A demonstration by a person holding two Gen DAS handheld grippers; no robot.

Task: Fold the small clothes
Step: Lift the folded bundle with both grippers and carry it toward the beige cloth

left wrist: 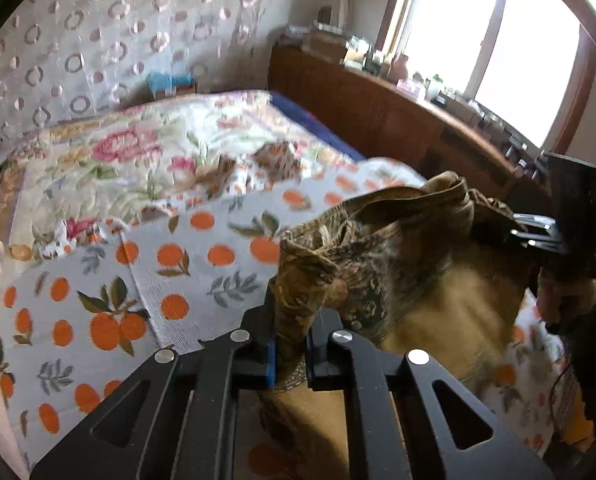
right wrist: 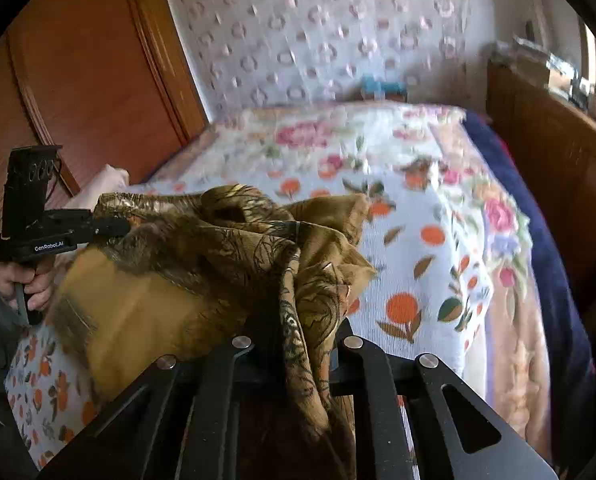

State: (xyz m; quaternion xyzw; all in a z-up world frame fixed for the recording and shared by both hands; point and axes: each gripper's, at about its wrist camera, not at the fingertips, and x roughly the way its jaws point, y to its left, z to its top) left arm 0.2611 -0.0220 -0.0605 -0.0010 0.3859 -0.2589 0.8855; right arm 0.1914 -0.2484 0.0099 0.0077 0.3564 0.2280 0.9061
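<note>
While your left gripper (left wrist: 290, 344) and right gripper (right wrist: 307, 344) each pinch a bunched edge of the brown patterned garment (left wrist: 377, 248), raised just above the orange-print sheet (left wrist: 202, 264), draw them apart evenly to flatten it first.

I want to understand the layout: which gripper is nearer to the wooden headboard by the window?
Right. The right gripper holds the brown garment on the side toward the wooden headboard; the left gripper grips the garment's other end, farther from it.
</note>
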